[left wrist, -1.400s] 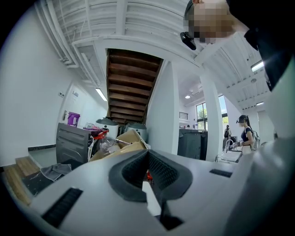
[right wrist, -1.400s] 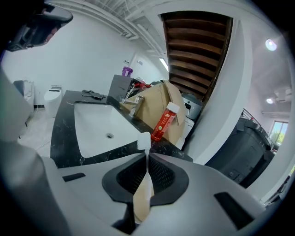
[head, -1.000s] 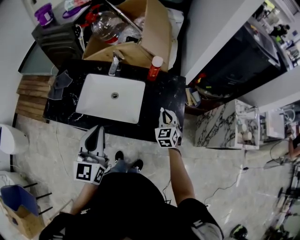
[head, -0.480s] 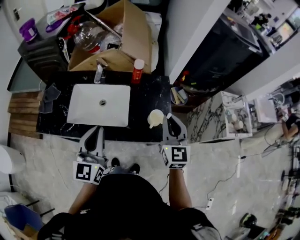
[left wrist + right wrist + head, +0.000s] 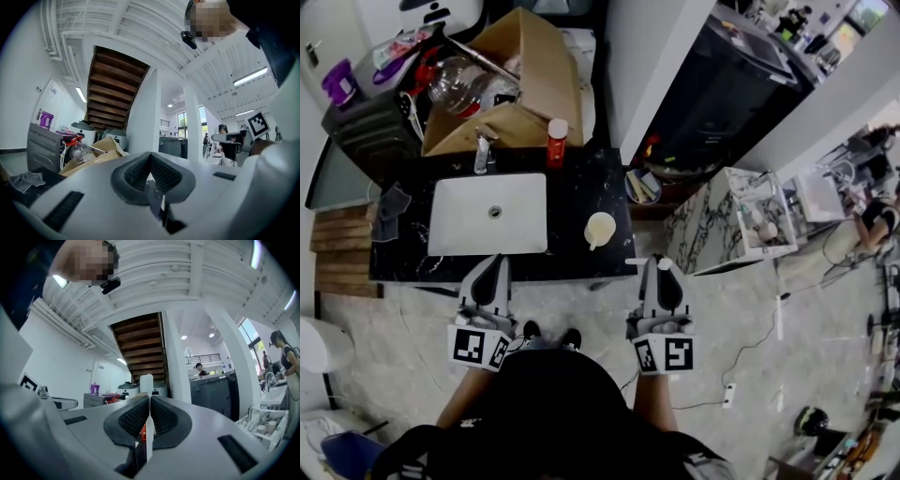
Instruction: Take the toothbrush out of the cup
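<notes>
Black marble counter [image 5: 581, 192] with white sink [image 5: 487, 214], bright cluttered room beyond. Cream cup [image 5: 600, 228] near counter's front right corner. White toothbrush [image 5: 146, 383] clamped tight in right gripper [image 5: 660, 267], held clear of cup beyond front edge, evidently already removed. Left gripper [image 5: 494, 262] closed on nothing, parked beyond front edge, seemingly unneeded.

At the black counter [image 5: 611, 187] we find the cup [image 5: 600, 228] standing alone on bare stone between the white sink [image 5: 455, 220] and the right edge, with nothing near it (the front, over the pale floor [image 5: 577, 302], is the widest way in). The rear is crowded: faucet [image 5: 482, 151], red bottle [image 5: 556, 142] and an open cardboard box [image 5: 539, 80] line the back, and a white pillar [image 5: 647, 75] rises behind the right corner. A grey cloth [image 5: 389, 202] lies at the far left end.
</notes>
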Available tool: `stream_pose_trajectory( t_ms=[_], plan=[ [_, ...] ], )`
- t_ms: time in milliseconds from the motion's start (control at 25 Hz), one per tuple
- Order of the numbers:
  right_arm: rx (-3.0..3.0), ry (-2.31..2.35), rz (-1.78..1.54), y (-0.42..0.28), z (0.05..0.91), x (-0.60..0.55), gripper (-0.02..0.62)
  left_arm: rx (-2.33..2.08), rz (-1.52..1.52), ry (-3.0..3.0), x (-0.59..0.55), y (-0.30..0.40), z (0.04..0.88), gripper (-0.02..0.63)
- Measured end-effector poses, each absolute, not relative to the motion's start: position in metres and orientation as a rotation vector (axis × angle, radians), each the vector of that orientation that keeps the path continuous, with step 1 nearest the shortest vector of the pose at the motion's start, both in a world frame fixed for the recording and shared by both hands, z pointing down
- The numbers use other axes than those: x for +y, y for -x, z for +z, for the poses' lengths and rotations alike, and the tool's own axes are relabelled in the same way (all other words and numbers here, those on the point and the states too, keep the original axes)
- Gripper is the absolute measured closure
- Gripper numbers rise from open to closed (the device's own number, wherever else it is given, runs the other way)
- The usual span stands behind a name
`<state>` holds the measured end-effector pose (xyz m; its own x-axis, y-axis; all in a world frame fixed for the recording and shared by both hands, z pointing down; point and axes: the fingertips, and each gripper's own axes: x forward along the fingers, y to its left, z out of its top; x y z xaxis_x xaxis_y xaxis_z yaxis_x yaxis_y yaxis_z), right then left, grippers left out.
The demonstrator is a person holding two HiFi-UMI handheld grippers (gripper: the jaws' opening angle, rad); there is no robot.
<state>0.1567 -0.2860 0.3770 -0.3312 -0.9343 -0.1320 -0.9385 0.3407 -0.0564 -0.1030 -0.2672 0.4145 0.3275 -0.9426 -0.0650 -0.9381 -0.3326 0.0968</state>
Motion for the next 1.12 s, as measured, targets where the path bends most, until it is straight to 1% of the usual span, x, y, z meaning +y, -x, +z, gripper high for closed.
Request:
stream_pose_trajectory(
  t_ms=[280,440,1120],
  plan=[
    [2.382,1.775,0.037,-0.162,0.388,-0.266,0.569,-1.756,-0.155,-2.553,-0.252,0.102,0.414,0.601],
    [2.398,1.795,0.094,-0.158,0.388,-0.258,0.569,-1.755,-0.176,-2.556,-0.248,0.104,0.411,0.601],
    [2.397,1.802,0.135,-0.154,0.384,-0.25,0.569,-1.746,-0.229,-2.55,-0.241,0.11,0.401,0.601]
  ],
)
